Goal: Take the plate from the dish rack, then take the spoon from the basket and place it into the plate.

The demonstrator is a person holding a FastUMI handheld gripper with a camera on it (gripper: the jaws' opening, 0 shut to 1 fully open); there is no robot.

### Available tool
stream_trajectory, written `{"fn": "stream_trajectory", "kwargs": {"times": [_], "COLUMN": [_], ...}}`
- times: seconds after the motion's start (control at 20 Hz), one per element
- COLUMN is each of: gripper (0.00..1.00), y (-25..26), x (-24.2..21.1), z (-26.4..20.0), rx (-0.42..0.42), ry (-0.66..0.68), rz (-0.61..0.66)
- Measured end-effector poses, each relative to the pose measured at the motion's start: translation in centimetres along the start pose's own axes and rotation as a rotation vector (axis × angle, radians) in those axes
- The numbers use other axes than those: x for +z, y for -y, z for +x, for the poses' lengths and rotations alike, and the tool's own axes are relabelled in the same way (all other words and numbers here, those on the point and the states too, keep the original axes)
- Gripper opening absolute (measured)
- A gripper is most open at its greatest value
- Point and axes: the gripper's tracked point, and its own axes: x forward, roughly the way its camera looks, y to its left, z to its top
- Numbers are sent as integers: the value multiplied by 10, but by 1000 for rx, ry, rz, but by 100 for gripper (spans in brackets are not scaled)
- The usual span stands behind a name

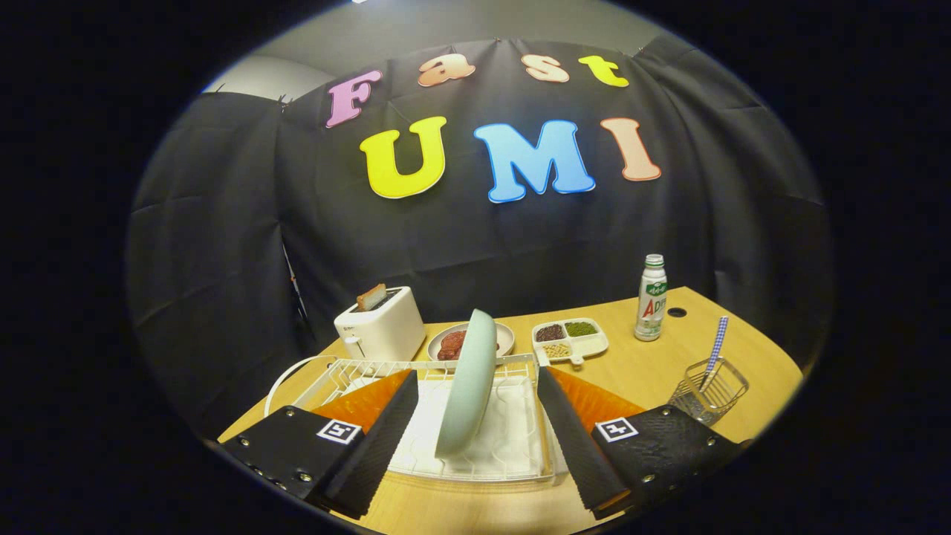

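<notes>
Well beyond the left finger stands a white toaster (380, 322) with a slice of toast in its slot. The tongs (475, 438) are spread wide and hold nothing; the fingers sit either side of the plate without touching it. The plate (468, 383), pale green, stands on edge in the white dish rack (513, 464), between the fingers and just ahead of them. Behind the rack lie a dish of meat (455, 343) and a divided tray (570, 339) of grains. Beyond the right finger stands a bottle (651, 297). Nearer the right finger, the wire basket (709, 390) holds the spoon (716, 345) upright.

Step in hand, by my reading: taking the plate. The next move calls for advancing the fingers over the rim, closing on both faces, then lifting straight up clear of the rack wires.
</notes>
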Motion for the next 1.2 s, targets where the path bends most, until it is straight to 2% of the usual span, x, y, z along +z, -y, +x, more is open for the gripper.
{"fn": "stream_trajectory", "kwargs": {"times": [0.2,0.6,0.65,0.75,0.9,1.05,1.2], "gripper": [98,98,89,84,84,78,59], "y": [-4,-2,-1,-1,0,0,3], "x": [-18,-38,-40,-43,-49,-59,-61], "z": [38,74,79,84,92,97,97], "rx": [-17,-50,-56,-53,-56,-57,-91], "ry": [-52,-104,-114,-128,-156,-207,-238], "rz": [35,66,68,75,82,89,67]}}
